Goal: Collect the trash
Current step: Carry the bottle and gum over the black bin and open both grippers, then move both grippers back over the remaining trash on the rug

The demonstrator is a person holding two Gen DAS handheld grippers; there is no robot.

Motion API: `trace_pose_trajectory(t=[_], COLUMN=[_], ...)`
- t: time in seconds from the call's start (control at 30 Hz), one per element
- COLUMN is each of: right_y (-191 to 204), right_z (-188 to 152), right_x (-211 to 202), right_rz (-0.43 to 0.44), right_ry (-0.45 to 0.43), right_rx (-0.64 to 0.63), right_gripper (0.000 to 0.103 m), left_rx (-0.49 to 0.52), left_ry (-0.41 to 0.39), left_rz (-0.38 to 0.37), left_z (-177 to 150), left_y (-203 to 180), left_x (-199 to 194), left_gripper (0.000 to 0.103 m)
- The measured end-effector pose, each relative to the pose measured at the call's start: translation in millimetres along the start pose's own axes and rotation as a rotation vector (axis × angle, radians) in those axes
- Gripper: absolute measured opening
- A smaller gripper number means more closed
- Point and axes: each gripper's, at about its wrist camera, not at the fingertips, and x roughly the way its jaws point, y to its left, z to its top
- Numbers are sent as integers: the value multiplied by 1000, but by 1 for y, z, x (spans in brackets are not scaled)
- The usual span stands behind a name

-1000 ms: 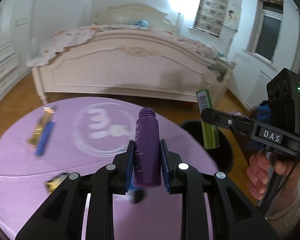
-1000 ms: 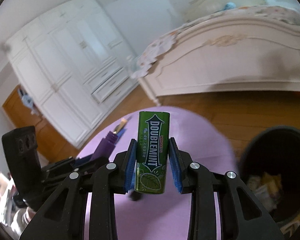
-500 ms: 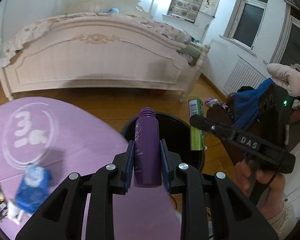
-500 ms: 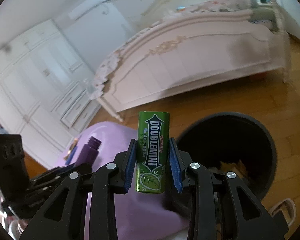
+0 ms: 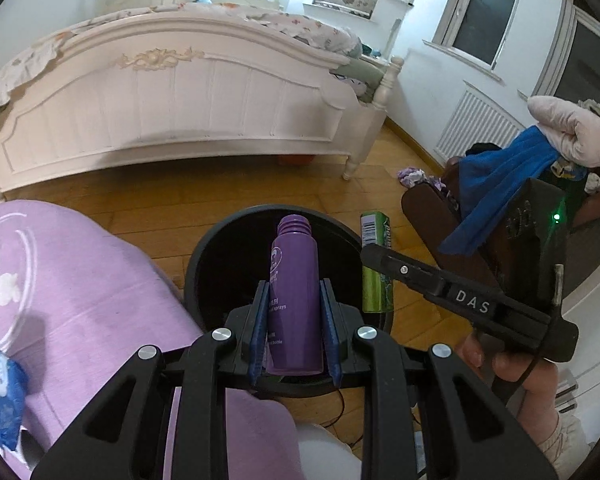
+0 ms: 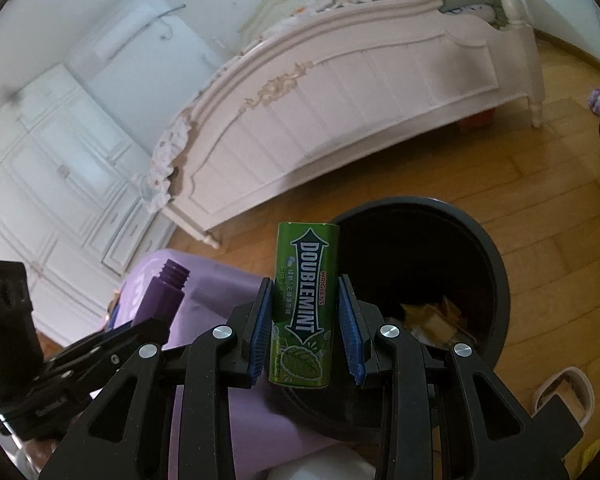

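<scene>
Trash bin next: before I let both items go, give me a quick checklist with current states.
1. Left tool grips the purple bottle: ok.
2. Right tool grips the green Doublemint pack: ok.
3. Bottle in line with the black bin opening, left view: ok.
4. Pack fully over the opening: cannot tell; it shows at the bin's left rim.
5. Room in the bin, trash low inside: ok.
6. Blue wrapper remains on the purple cloth: not ok.
</scene>
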Motion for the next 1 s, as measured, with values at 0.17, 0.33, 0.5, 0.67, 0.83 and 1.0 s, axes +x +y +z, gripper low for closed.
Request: trace_pose_trajectory(t=[0.17,0.33,0.5,0.67,0.83,1.0], right_y=[-13,-26,-34,-33,-19,3], right_z=[-3,-4,-4,-6,-7,-7], right_x=[3,6,7,1,-2,-1], right_rz=[-5,-14,-16,-1,25,45], right_ry=[8,16,31,11,4,11], right_rx=[23,38,66,79,63,27], right_gripper=[33,33,46,61,61,61], left_rx=[14,29,57,74,81,77], left_ry=[19,22,-1,-47,-85,-133], left_rz=[-2,11,58,80,117,152], left_z=[2,5,7,8,8,6], left_y=[-8,-15,-23,-26,-25,-18], left_x=[12,22,23,11,-6,-31], left_gripper=[25,26,61,70,72,74])
